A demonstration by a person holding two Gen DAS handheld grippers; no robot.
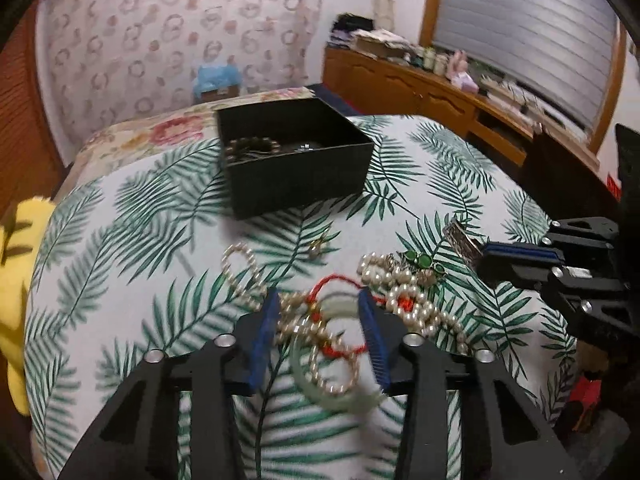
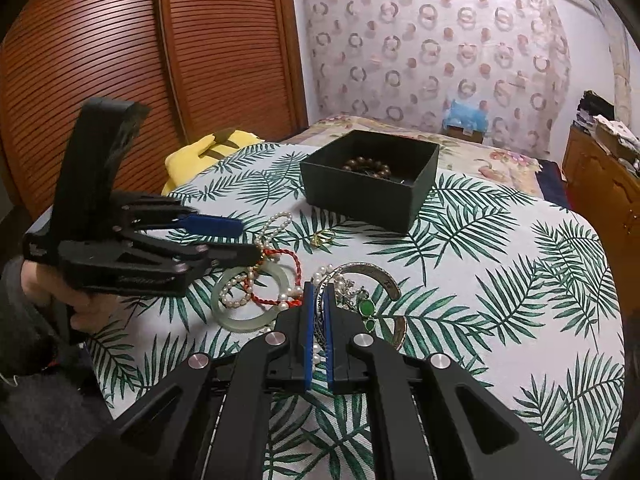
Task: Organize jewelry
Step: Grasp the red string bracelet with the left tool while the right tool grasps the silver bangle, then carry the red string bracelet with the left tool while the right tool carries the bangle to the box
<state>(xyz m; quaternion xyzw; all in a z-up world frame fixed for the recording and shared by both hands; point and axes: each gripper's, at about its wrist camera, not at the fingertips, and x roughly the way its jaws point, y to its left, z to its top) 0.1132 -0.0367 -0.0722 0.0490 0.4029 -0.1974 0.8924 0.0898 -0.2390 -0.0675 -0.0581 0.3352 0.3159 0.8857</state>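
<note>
The left tongs (image 1: 319, 294) stand half open astride the jade bangle (image 1: 344, 404) and its tangled pearls (image 1: 412, 308), not yet pinching, while the right tongs (image 2: 319, 286) clamp the silver cuff (image 2: 386, 280), likely to untangle the heap lying before the box (image 2: 360, 200).

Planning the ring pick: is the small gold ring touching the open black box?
Apart. The right wrist view shows a strip of leaf-print cloth between the small gold ring and the near wall of the open black box.
</note>
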